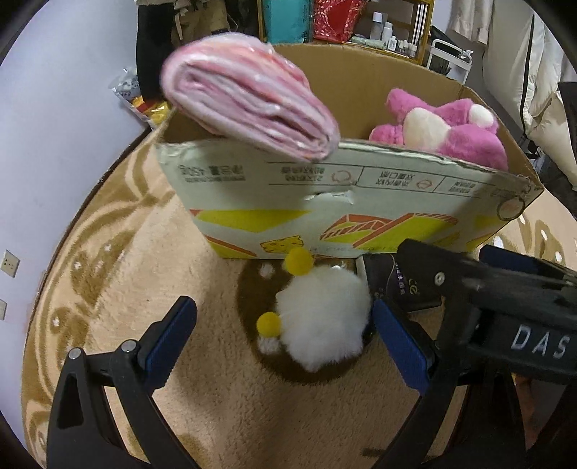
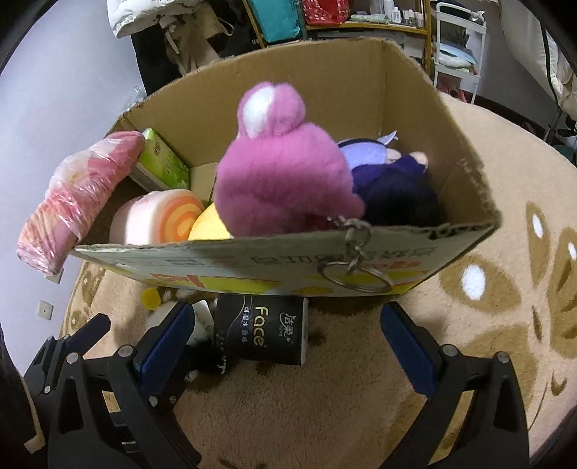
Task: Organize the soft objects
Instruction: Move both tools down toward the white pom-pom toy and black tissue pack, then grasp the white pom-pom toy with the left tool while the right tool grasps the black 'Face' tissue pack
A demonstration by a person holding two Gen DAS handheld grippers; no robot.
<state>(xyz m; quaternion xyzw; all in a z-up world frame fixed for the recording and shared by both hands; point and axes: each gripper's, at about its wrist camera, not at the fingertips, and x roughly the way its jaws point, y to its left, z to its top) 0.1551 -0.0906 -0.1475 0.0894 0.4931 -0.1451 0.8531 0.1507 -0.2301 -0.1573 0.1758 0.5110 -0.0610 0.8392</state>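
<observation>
A tan patterned rug (image 2: 487, 324) covers the floor beside a pale wall (image 1: 54, 126) with outlets (image 1: 10, 263), and a cluttered shelf (image 2: 360, 27) and white rack (image 2: 458, 54) stand beyond.

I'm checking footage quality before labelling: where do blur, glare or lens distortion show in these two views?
Left wrist view: the wrapped pink towel is smeared by blur, with glare on its plastic; the box edges bow from the fisheye. Right wrist view: sharper, though the pink plush looks soft up close, the towel's wrap glints, and dark corners frame the picture.
</observation>
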